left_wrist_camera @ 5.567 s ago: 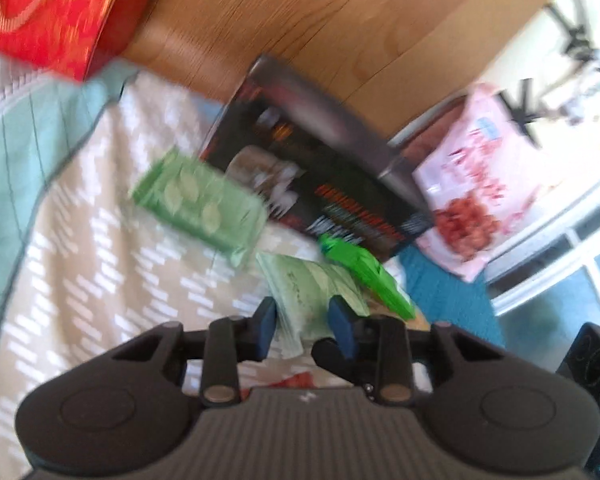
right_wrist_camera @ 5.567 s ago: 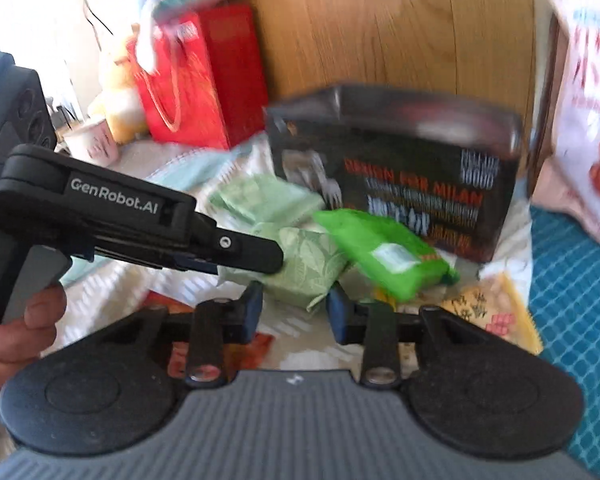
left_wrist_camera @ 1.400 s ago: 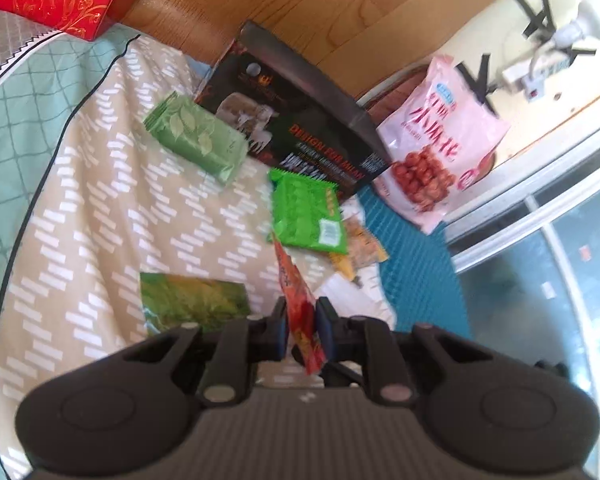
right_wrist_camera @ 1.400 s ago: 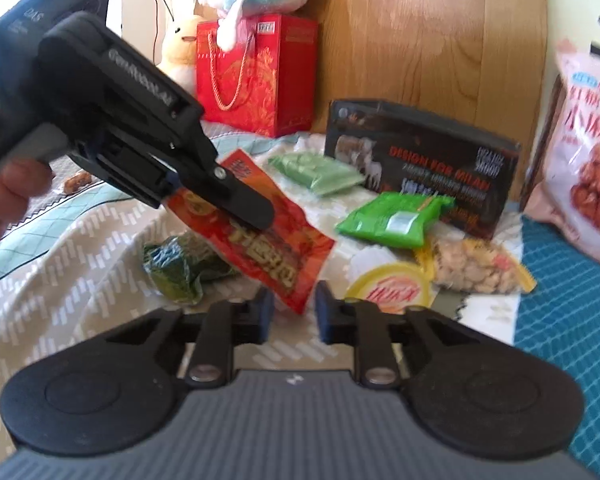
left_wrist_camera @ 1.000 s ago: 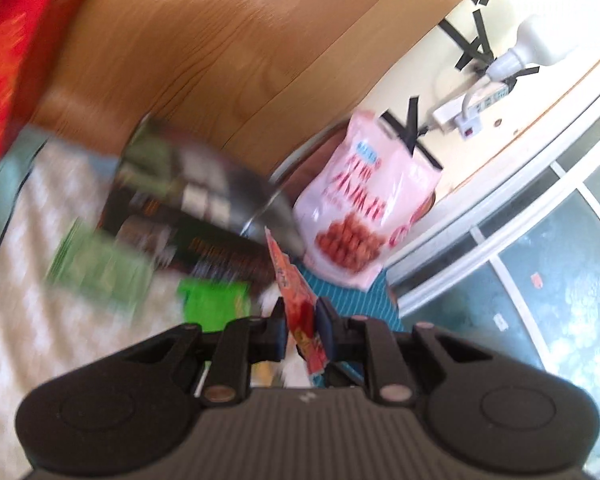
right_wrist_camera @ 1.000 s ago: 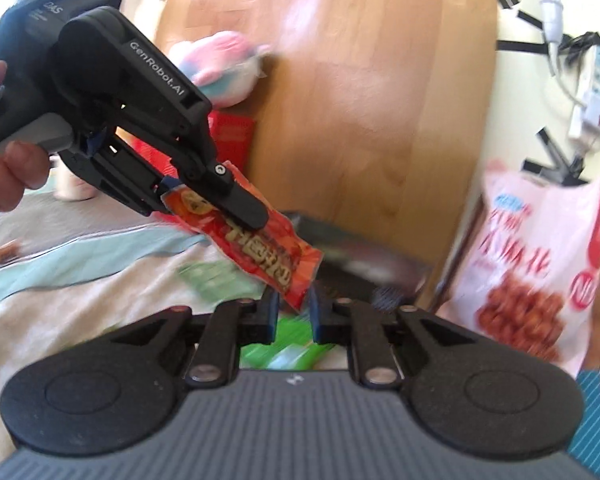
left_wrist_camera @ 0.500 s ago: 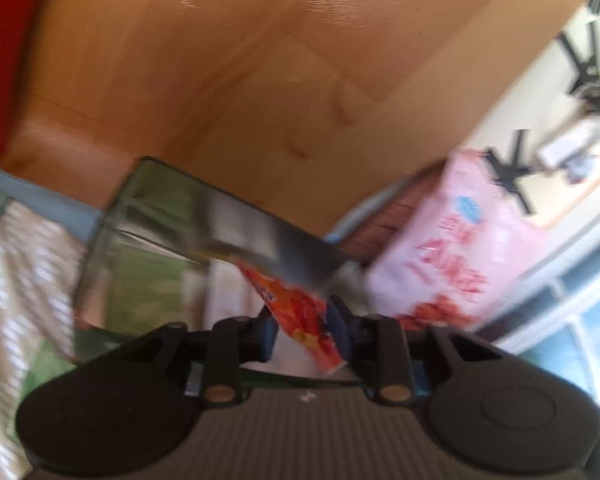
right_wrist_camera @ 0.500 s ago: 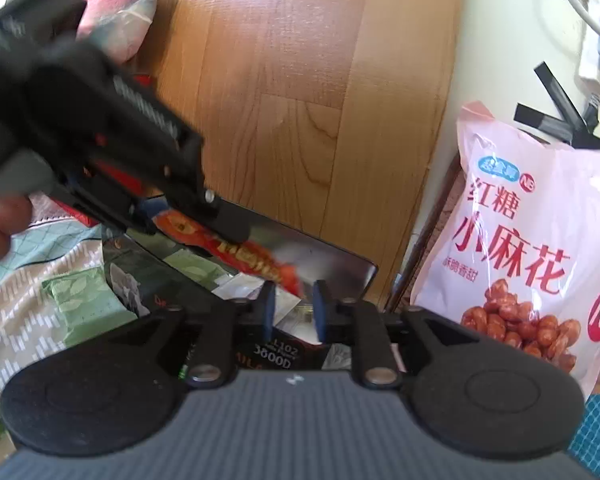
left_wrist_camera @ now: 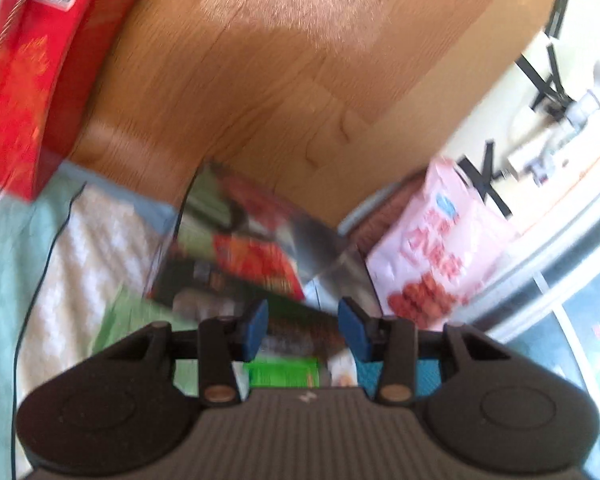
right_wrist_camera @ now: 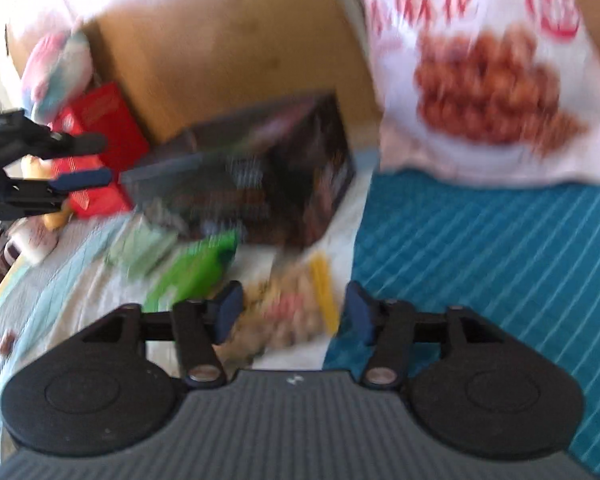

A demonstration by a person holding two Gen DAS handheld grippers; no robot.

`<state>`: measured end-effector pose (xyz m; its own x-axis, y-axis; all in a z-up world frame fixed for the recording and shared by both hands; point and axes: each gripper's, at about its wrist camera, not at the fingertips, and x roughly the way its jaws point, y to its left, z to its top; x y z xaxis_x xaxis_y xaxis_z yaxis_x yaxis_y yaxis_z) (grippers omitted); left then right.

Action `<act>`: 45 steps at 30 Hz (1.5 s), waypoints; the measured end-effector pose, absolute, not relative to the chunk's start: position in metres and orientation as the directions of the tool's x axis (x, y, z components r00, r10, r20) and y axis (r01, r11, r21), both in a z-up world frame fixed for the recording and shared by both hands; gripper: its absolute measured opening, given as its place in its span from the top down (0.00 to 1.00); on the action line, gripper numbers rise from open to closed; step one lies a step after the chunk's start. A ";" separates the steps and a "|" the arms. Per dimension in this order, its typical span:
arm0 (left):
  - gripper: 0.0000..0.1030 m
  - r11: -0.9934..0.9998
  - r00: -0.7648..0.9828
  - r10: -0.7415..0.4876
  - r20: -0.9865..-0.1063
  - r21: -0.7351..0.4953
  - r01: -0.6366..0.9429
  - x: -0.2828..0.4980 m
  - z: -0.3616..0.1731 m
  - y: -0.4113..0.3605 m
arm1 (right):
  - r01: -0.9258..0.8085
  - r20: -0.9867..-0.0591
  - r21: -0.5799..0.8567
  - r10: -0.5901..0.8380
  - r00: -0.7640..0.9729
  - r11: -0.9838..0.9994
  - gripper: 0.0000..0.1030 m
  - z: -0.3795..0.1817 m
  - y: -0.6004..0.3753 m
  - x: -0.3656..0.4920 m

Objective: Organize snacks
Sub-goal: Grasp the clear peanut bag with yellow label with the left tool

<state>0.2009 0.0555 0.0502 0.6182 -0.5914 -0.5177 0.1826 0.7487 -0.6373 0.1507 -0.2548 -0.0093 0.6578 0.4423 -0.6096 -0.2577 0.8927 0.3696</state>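
Left wrist view | left gripper (left_wrist_camera: 303,326) jaws just parted, empty | red snack packet (left_wrist_camera: 256,268) inside black box (left_wrist_camera: 204,280) | right gripper (right_wrist_camera: 292,312) jaws just spread wide, empty

No print I can read for certain, red characters on my pink snack bag (right_wrist_camera: 480,72) at two o'clock blurred past reading

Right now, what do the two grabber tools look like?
Both are black plastic. The left gripper and the right gripper each have two short fingers with blue pads, set on black bars with round metal pins. Behind the fingers sits a wide body, ribbed grey in the middle, with a round disc on each side.
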 end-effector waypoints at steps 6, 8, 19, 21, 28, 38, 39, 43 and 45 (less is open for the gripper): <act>0.61 0.689 0.547 -0.661 -0.513 -0.703 0.174 0.149 0.025 0.057 | -0.301 -0.591 0.322 0.439 0.677 0.898 0.72 -0.003 -0.236 0.122; 0.61 0.658 0.521 -0.695 -0.496 -0.731 0.181 0.133 0.017 0.056 | -0.293 -0.582 0.308 0.423 0.695 0.905 0.75 -0.001 -0.234 0.109; 0.62 0.610 0.385 -0.783 -0.489 -0.726 0.317 0.089 0.002 -0.005 | -0.186 -0.515 0.350 0.355 0.780 0.918 0.78 0.009 -0.261 0.054; 0.63 0.639 0.392 -0.757 -0.522 -0.716 0.280 0.099 -0.008 -0.013 | -0.175 -0.514 0.344 0.341 0.787 0.923 0.78 0.008 -0.262 0.047; 0.67 0.737 0.527 -0.621 -0.581 -0.661 0.139 0.117 -0.024 0.009 | -0.201 -0.518 0.407 0.407 0.753 0.891 0.78 0.003 -0.261 0.033; 0.54 0.692 0.513 -0.659 -0.551 -0.710 0.127 0.079 -0.014 0.046 | -0.348 -0.509 0.502 0.596 0.622 0.792 0.71 -0.009 -0.201 0.031; 0.54 0.690 0.510 -0.661 -0.551 -0.713 0.124 0.074 -0.013 0.049 | -0.360 -0.514 0.489 0.596 0.617 0.794 0.67 -0.009 -0.196 0.029; 0.54 0.692 0.511 -0.663 -0.548 -0.708 0.139 0.053 -0.008 0.062 | -0.476 -0.552 0.360 0.594 0.585 0.803 0.44 -0.001 -0.180 0.011; 0.54 0.704 0.505 -0.658 -0.558 -0.695 0.149 0.044 -0.005 0.065 | -0.518 -0.562 0.266 0.567 0.603 0.813 0.40 0.005 -0.180 0.003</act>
